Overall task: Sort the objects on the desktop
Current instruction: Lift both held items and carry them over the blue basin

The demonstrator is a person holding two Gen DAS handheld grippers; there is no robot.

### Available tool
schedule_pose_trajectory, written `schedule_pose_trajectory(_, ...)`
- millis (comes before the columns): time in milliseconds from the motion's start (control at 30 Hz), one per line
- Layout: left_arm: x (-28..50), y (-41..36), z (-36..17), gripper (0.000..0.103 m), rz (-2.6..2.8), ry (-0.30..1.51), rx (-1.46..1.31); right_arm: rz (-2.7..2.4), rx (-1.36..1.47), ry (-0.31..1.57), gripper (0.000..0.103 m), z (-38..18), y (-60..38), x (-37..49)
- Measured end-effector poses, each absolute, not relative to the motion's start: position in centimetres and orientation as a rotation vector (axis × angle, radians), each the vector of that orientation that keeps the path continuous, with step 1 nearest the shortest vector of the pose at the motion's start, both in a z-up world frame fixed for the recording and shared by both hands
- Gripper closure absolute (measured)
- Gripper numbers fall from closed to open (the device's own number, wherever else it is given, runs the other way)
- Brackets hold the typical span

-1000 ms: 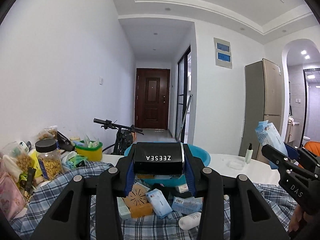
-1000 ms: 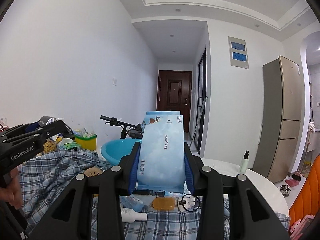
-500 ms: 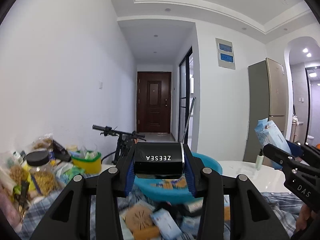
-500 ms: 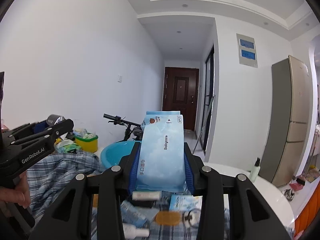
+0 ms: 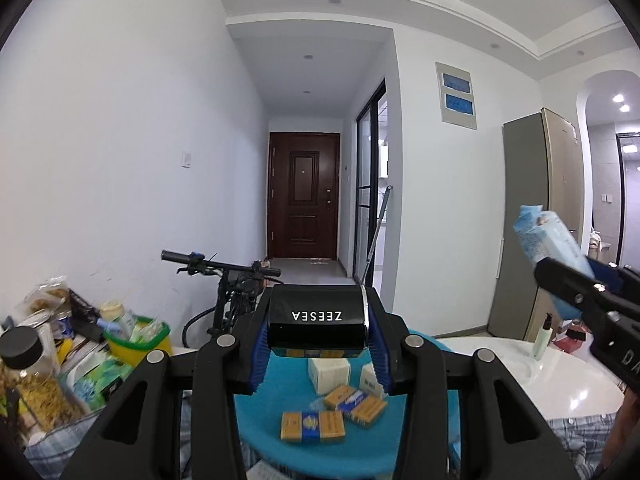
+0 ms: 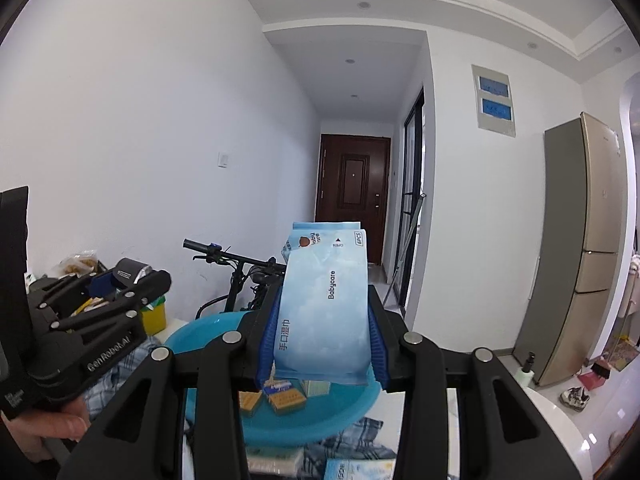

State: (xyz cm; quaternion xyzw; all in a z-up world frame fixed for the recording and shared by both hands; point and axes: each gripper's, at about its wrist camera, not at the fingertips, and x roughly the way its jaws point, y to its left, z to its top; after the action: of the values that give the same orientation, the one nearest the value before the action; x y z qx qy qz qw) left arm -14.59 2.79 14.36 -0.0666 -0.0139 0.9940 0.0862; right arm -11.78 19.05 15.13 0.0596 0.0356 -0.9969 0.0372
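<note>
The landmark is the round blue plastic basin [image 5: 256,432], smooth-walled and shallow, sitting on a checked cloth [image 6: 120,364] over a glossy white table [image 5: 560,384].

The left gripper [image 5: 318,334] is clamped on a glossy black box [image 5: 318,316], rectangular with rounded edges and a silver band at one end; its white lettering reads upside down. The box hangs above the basin's near side, gripped between blue ribbed pads [image 5: 260,344]. The right gripper [image 6: 322,332] is closed on a soft, pale blue wet-wipe pack [image 6: 324,308], a flat flexible pouch standing upright, its top rising well above the fingers. It hangs over the basin's near rim.

Inside the basin lie two orange-and-blue wrapped bars [image 5: 312,426] and two small white cartons [image 5: 329,374], as counted from the left wrist view; others may be hidden behind the fingers.

Left of the basin stand one yellow tub with a green rim [image 5: 136,340], stuffed with sachets, and one clear jar with a black lid [image 5: 28,376], holding yellowish grains. Right of the basin, on the bare table, stands one small pump bottle [image 5: 543,338].

Both grippers point nearly level, side by side above the basin. A hand [image 6: 44,426] wraps the left gripper's handle, seen from the right wrist view.
</note>
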Motion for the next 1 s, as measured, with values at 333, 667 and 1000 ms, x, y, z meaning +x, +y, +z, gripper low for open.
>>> schedule_pose_trajectory(333, -20.6, 1.8, 15.8, 0.059, 2.988, -0.105, -0.15, -3.065, 0.167, 0.016, 0.066, 15.9, 18.2, -18.5)
schedule_pose_trajectory(667, -24.4, -0.3, 15.0, 0.059, 2.991, -0.152, -0.176, -3.075, 0.148, 0.024, 0.066, 15.4, 17.2, -22.2)
schedule_pose_trajectory(1000, -28.5, -0.1, 14.3, 0.059, 2.95, -0.123, -0.449, -3.049, 0.259, 0.06, 0.066, 13.7, 17.7, -24.1)
